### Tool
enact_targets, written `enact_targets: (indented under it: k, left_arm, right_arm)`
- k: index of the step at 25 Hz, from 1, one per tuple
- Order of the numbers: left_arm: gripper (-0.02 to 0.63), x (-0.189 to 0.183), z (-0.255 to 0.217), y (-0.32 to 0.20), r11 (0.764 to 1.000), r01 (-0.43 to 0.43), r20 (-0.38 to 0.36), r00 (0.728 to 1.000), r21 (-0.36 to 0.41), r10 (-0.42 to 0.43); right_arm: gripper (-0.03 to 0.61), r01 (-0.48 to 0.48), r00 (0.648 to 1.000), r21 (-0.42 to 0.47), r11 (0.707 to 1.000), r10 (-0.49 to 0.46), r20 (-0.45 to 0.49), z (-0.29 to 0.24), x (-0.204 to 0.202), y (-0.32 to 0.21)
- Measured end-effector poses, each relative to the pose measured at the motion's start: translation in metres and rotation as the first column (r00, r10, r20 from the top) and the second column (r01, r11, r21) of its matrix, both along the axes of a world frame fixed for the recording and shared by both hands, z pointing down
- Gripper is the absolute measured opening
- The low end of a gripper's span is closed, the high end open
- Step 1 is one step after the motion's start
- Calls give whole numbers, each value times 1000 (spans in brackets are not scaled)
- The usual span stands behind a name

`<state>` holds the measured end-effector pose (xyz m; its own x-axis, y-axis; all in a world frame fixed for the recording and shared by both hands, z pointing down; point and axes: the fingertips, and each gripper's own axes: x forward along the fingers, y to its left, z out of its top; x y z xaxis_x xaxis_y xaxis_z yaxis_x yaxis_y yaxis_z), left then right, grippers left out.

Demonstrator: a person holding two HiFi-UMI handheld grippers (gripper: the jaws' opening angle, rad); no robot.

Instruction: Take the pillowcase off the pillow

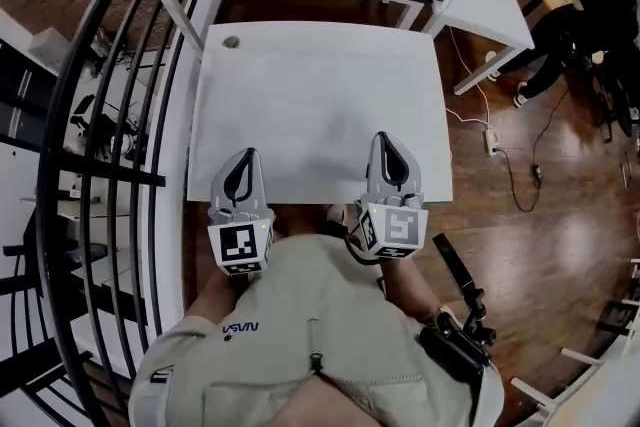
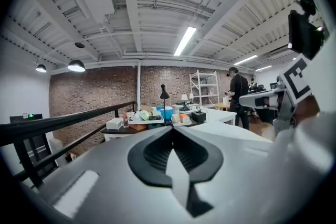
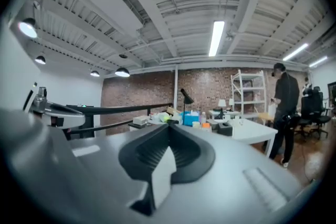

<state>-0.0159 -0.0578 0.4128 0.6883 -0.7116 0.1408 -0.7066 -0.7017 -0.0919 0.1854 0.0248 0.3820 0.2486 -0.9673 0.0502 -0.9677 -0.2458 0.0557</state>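
Both tongs are hovering at the near edge of the white counter [image 1: 320,95], pointing level across it toward its far edge. At the counter's near left, my left tongs [image 1: 247,155] are holding their jaws pressed fully together with nothing between them. Further right along the same edge, my right tongs [image 1: 386,137] are doing the same, shut tight and empty. I am looking for the pillow and its pillowcase and am not finding them. The counter is showing only a small round mark [image 1: 232,42] near its far left corner, and neither gripper view is showing any bedding. So I am unable to judge which way the pillow lies, how its long axis is running, or which hand is nearer. I am guessing it is lying somewhere off the counter.
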Motion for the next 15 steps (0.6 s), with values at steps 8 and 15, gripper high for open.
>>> enact_targets:
  k: [8, 15]
  left_arm:
    - [6, -27, -7, 30, 995, -100, -79, 992, 0, 100]
    - [6, -22, -20, 45, 998, -68, -137, 988, -18, 65]
  right_arm:
    - [3, -42, 999, 19, 999, 42, -33, -7, -58, 41]
    - [3, -57, 998, 24, 998, 57, -10, -3, -49, 51]
